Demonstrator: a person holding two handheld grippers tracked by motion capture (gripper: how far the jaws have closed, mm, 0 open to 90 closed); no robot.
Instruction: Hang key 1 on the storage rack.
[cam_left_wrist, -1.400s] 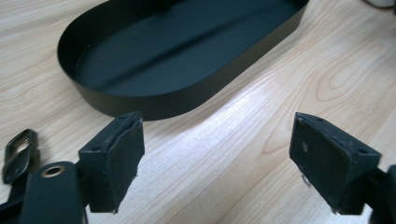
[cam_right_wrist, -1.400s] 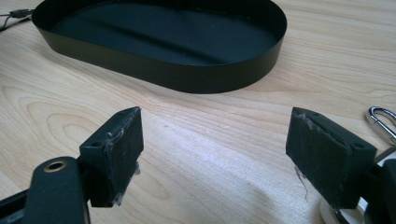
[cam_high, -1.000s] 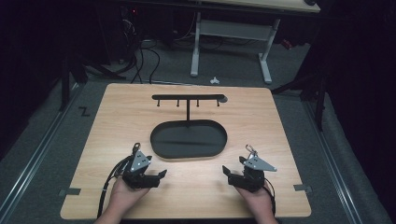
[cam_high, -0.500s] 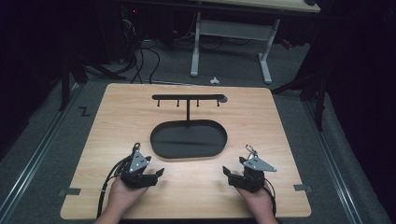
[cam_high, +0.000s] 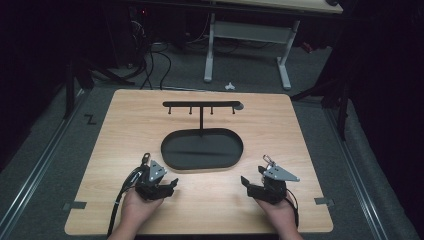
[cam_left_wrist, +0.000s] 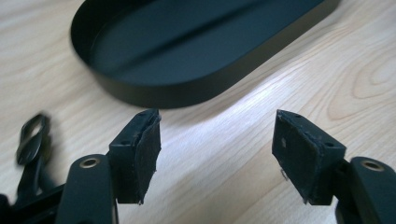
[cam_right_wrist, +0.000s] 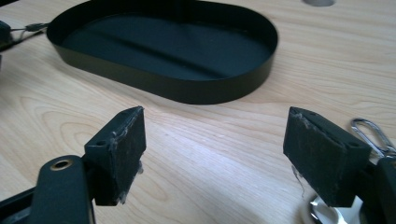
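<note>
Black metal makes up the one thing standing on the table (cam_high: 125, 115): an oval tray (cam_high: 202, 149) with a low upright wall, and rising from its far edge a thin post that carries a horizontal bar (cam_high: 201, 104) with small pegs hanging under it. The tray sits near the middle of the light wooden top, slightly toward the person's side, and nothing lies inside it.

Just short of the tray's near-left curve rests the left gripper (cam_high: 172, 182), held in the person's left hand (cam_high: 135, 206) — its jaws stand wide apart with only bare wood between them, gripping nothing. In the left gripper view the same gripper (cam_left_wrist: 217, 149) points at the tray's rounded end (cam_left_wrist: 154, 93), and the worn black pads (cam_left_wrist: 147, 149) face each other across an open gap. A small blurred metal clip (cam_left_wrist: 32, 137) lies on the wood at the left of that view.

The right gripper (cam_high: 244, 182) sits near the tray's near-right side, held by the right hand (cam_high: 280, 212), a grey three-cornered plate on top. In the right gripper view its jaws (cam_right_wrist: 215, 154) are likewise spread wide and hold nothing, with the tray (cam_right_wrist: 224, 93) ahead and a silver clip (cam_right_wrist: 373, 133) just beside the right-hand jaw.

Beyond the table, a grey carpeted floor (cam_high: 320, 125) carries the white legs of another desk (cam_high: 250, 40) and some cables
</note>
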